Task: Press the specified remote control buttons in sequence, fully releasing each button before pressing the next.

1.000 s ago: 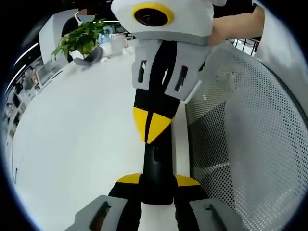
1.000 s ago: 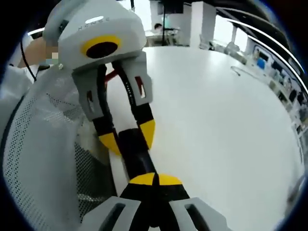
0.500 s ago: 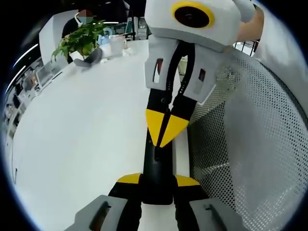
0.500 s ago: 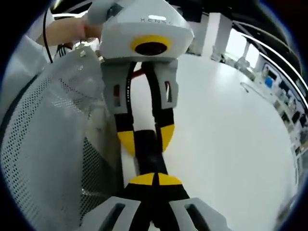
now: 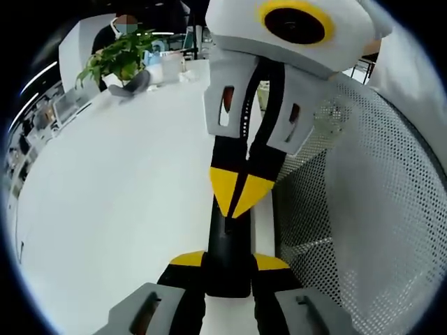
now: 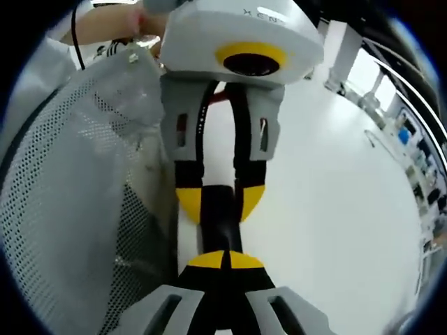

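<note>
table (image 5: 105, 209) is the biggest thing here, white and wide, and it takes the left half of the left gripper view and the right half of the right gripper view. beside it, on the right in the left gripper view, there is a white mesh surface (image 5: 363, 209) with many small holes; in the right gripper view the same mesh is on the left. at the far end of the table a green plant (image 5: 115, 59) stands, with a grey object just beside it.

the left gripper (image 5: 227, 265) rises from the bottom of its own view, and its two yellow-tipped jaws are clamped on the sides of the near end of a black remote control (image 5: 227, 241). the remote is long and narrow and it points away from the camera, above the table near its edge by the mesh. in the right gripper view the left gripper comes from above, and its yellow tips stand on both sides of the remote.

the right gripper (image 6: 225, 260) has its yellow tips pressed together, with only a thin line between them, and they sit on the remote body. in the left gripper view these closed tips make a downward point that touches the top face of the remote. which button is under the tips i cannot tell.
</note>
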Demonstrator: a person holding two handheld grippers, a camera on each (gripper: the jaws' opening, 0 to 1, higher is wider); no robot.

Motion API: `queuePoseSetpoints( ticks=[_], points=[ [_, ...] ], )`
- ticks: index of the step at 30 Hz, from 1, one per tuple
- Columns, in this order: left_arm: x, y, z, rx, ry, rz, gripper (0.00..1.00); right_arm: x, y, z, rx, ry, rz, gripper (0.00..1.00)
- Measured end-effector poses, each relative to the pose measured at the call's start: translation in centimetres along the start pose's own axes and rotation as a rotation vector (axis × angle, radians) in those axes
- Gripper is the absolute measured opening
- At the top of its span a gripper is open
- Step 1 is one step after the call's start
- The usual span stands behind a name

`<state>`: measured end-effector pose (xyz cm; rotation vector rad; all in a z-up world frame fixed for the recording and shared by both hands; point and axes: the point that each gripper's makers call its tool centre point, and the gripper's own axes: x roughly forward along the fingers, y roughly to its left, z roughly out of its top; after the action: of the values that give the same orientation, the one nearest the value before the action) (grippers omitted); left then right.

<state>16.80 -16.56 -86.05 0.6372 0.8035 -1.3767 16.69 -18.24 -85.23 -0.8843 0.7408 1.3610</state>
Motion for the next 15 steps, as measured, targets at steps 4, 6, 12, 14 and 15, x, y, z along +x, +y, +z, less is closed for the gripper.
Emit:
queuePoseSetpoints(
  ticks=[4,6,12,14,15],
  points=[
    [-0.02,0.01,0.04,0.001,0.007,-0.009,0.24,0.05,-0.02,0.00,-0.041,0.019,0.010,0.00],
    [-0.01,0.05,0.04,0.002,0.013,-0.015,0.24,0.09,-0.06,0.03,-0.058,0.031,0.022,0.00],
    [-0.02,0.08,0.01,-0.002,0.009,-0.014,0.24,0.12,-0.19,0.00,-0.047,0.039,0.045,0.00],
    [-0.03,0.08,0.01,-0.006,0.005,-0.011,0.24,0.11,-0.18,0.01,-0.033,0.027,0.035,0.00],
    [-0.03,0.08,0.01,-0.006,0.004,-0.010,0.24,0.09,-0.20,0.01,-0.025,0.019,0.027,0.00]
  ],
)
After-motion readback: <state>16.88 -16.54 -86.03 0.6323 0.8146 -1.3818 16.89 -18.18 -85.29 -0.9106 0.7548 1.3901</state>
